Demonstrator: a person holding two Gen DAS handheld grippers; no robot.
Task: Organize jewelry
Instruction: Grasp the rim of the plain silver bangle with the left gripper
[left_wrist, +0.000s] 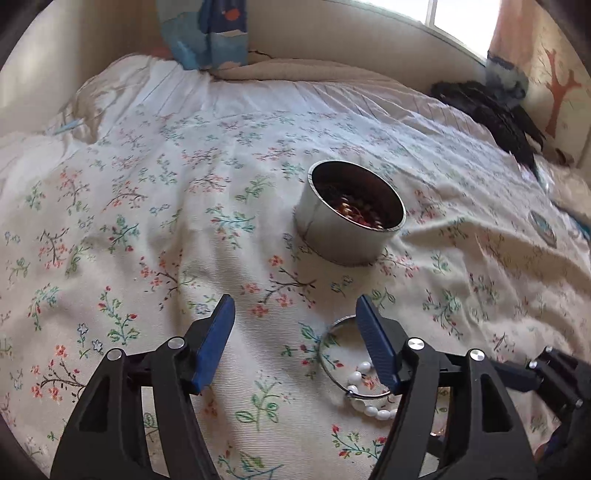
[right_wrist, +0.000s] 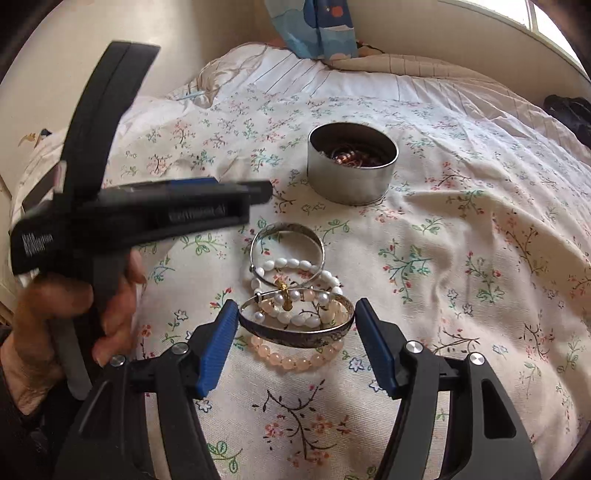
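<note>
A round metal tin (left_wrist: 351, 221) holding several pieces of jewelry stands on the flowered bedspread; it also shows in the right wrist view (right_wrist: 351, 166). My left gripper (left_wrist: 295, 310) is open and empty above the bedspread, with a thin silver bangle (left_wrist: 325, 354) and a white bead bracelet (left_wrist: 360, 373) just right of it. In the right wrist view my right gripper (right_wrist: 295, 314) spans an engraved silver bangle (right_wrist: 295, 334), its fingers touching both sides. A pink bead bracelet (right_wrist: 295, 360), a white bead bracelet (right_wrist: 295, 266) and another silver bangle (right_wrist: 286, 236) lie there too.
The flowered bedspread (left_wrist: 147, 221) covers the bed. A blue patterned pillow (left_wrist: 207, 33) leans at the headboard. A black garment (left_wrist: 495, 114) lies at the far right edge. The left gripper's body (right_wrist: 140, 218) and the hand holding it fill the left of the right wrist view.
</note>
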